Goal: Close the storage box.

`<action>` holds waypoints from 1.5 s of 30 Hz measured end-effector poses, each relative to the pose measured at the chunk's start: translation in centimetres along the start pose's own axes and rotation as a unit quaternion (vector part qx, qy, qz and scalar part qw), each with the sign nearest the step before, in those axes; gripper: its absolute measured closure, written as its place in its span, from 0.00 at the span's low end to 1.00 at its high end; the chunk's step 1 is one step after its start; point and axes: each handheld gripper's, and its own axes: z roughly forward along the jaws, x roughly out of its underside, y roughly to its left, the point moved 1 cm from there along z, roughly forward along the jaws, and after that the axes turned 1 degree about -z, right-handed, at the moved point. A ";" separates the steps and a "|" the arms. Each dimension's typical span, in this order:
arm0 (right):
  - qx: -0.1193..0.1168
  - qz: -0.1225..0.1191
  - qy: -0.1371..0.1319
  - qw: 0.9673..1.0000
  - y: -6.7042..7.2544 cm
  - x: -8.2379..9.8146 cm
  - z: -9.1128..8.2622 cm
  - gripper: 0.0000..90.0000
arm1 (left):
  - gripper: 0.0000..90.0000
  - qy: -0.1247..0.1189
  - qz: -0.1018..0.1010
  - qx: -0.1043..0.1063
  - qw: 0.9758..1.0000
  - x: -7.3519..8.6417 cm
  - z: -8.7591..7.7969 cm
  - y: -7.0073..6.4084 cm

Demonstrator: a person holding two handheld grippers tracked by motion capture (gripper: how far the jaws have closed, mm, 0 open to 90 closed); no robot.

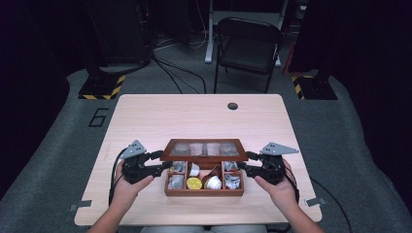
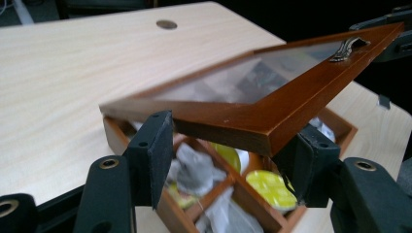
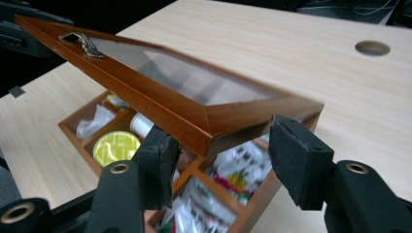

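Note:
A brown wooden box (image 1: 204,191) sits near the table's front edge, and its compartments hold yellow-lidded cups (image 1: 194,183) and paper packets. Its glass-paned lid (image 1: 204,149) is raised partway and hinged at the back. My left gripper (image 1: 163,160) comes in from the left, and its jaws are shut on the lid's left end (image 2: 272,97). My right gripper (image 1: 244,161) comes in from the right. Its pads (image 3: 296,155) lie against the lid's right end (image 3: 170,97). A small metal handle (image 3: 85,42) sits on the lid's front rail.
The light wood table (image 1: 204,116) has a round cable hole (image 1: 232,106) near its far edge. A dark folding chair (image 1: 248,46) stands behind the table. Stand bases with yellow-black tape (image 1: 102,86) sit on the grey floor at either side.

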 end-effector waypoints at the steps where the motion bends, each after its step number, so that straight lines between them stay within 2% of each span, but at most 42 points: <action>1: 0.001 0.002 0.001 1.000 0.1 0.5 0.0 0.50 | 0.45 0.003 0.001 0.000 1.000 0.3 -0.1 -0.2; 6: -0.001 0.010 0.000 1.000 0.3 2.2 -0.2 0.50 | 0.46 0.009 0.002 0.000 1.000 1.5 -0.5 -0.6; 11: -0.006 0.016 0.004 1.000 0.4 3.0 -0.4 0.53 | 0.46 0.012 -0.005 0.003 1.000 2.3 -0.6 -0.8; 18: -0.006 0.008 0.025 1.000 0.9 4.2 -0.2 0.53 | 0.46 0.025 -0.010 0.005 1.000 3.7 -0.3 -1.3; 24: -0.003 0.005 0.031 0.999 1.0 5.1 -0.1 0.51 | 0.46 0.038 0.003 0.002 0.999 4.5 -0.1 -1.4; 28: 0.000 -0.002 0.048 0.999 1.0 5.7 0.2 0.50 | 0.46 0.053 -0.002 0.009 0.999 5.2 0.2 -1.3; 36: -0.003 -0.002 0.061 0.998 1.1 6.4 0.5 0.49 | 0.46 0.062 -0.001 0.009 0.998 5.9 0.6 -1.3; 39: -0.001 -0.012 0.071 0.997 1.0 6.7 0.6 0.49 | 0.46 0.074 0.001 0.013 0.997 6.3 0.8 -1.2; 44: -0.011 -0.006 0.088 0.996 1.1 7.1 0.8 0.48 | 0.46 0.096 0.010 0.021 0.995 6.7 1.3 -1.4; 45: -0.010 -0.010 0.096 0.995 1.1 7.3 0.9 0.48 | 0.45 0.096 0.006 0.021 0.995 6.7 1.3 -1.4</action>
